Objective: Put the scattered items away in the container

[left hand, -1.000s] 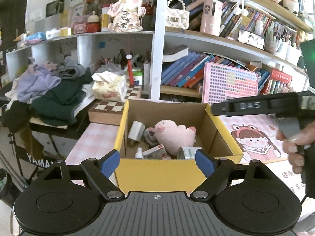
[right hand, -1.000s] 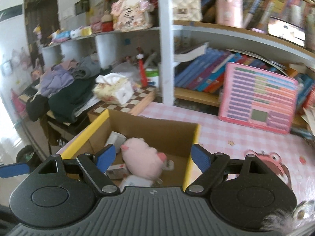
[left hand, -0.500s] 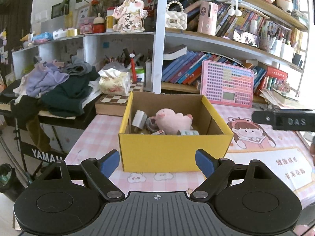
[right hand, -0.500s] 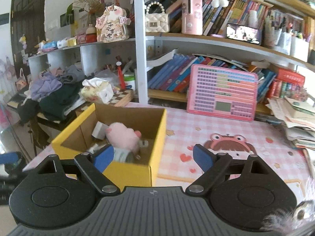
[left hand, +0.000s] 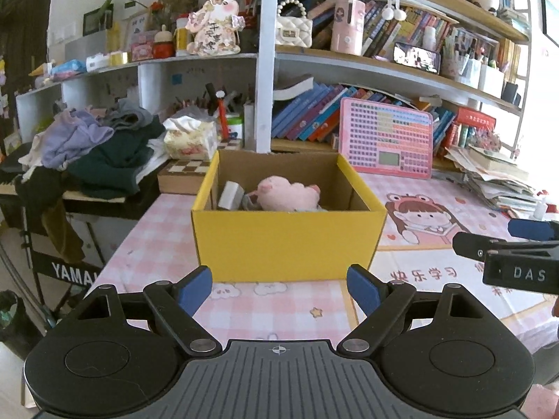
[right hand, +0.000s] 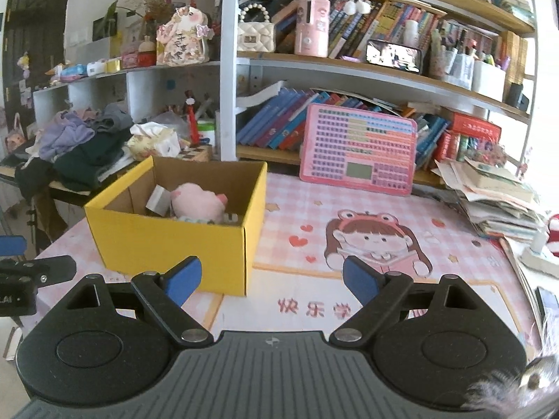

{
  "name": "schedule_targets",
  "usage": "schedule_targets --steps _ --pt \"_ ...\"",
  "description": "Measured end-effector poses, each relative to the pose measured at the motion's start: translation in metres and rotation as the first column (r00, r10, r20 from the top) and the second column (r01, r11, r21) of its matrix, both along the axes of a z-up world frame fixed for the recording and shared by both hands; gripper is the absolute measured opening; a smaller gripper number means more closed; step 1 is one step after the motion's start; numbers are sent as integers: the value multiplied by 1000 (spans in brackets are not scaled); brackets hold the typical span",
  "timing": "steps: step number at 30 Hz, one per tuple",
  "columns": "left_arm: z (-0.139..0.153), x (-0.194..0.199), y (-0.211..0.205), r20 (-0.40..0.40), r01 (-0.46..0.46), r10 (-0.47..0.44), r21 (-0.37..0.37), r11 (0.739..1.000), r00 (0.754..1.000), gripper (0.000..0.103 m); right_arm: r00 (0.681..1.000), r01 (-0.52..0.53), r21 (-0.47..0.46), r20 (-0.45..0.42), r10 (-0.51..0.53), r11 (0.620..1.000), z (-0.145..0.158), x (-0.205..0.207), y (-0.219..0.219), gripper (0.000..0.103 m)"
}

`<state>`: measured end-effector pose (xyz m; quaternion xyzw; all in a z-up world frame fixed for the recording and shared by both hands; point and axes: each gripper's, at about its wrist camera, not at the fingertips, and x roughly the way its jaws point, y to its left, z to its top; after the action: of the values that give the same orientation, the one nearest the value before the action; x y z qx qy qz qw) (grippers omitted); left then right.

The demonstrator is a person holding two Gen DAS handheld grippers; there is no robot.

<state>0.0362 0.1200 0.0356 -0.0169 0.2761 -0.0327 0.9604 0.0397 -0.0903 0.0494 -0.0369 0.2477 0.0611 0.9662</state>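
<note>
1. Risk first: little visible left to collect. Bare pink checked tablecloth on the desk [right hand: 286, 188] between grippers and box, so any further reach likely to end on something not meant for tidying, such as the slumped stack of papers and books [right hand: 496, 199] at the desk's right edge.
2. Second risk: nudging the yellow cardboard box with plain brown inside [left hand: 290, 241] on a low sweep forward; light, open-topped, standing toward the desk's left edge, so a push from the right could slide it off.
3. Third risk: a clash between the two tools, the right one showing at the right border of the left wrist view, close alongside.
4. Left gripper [left hand: 279, 284]: blue pads spread wide, nothing between them, pointing straight at the box's near yellow wall, short of it and not touching.
5. Right gripper [right hand: 270, 279]: also wide and empty; box ahead and to its left, its near right corner just beyond the left pad.
6. Inside the box: pink plush pig [left hand: 288, 192] lying across the middle, small grey-white carton [left hand: 229, 199] against the left wall, other small items half hidden beneath.
7. Judged near finished; nothing loose seen on the mat.
</note>
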Motion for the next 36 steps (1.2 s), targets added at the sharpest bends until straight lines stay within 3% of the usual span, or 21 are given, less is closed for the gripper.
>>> schedule_targets --steps 6,15,24,28,36 --pt "-8 -8 -14 3 23 -23 45 999 1000 87 999 50 -12 8 -50 999 -16 -19 -5 91" --pt "-22 -23 -31 -32 56 -54 86 995 998 87 996 72 -23 -58 -73 997 -39 -39 -9 95" --pt "-24 -28 -30 -43 45 -42 74 996 998 87 995 77 -28 -57 -78 997 -40 -44 -9 99" --pt "-27 -30 -29 -54 41 -37 69 997 998 95 995 81 -37 -61 -83 996 -40 -48 -9 101" --pt "-29 -32 -29 -76 43 -37 68 997 996 99 994 72 -36 -79 -75 997 -40 -50 -9 101"
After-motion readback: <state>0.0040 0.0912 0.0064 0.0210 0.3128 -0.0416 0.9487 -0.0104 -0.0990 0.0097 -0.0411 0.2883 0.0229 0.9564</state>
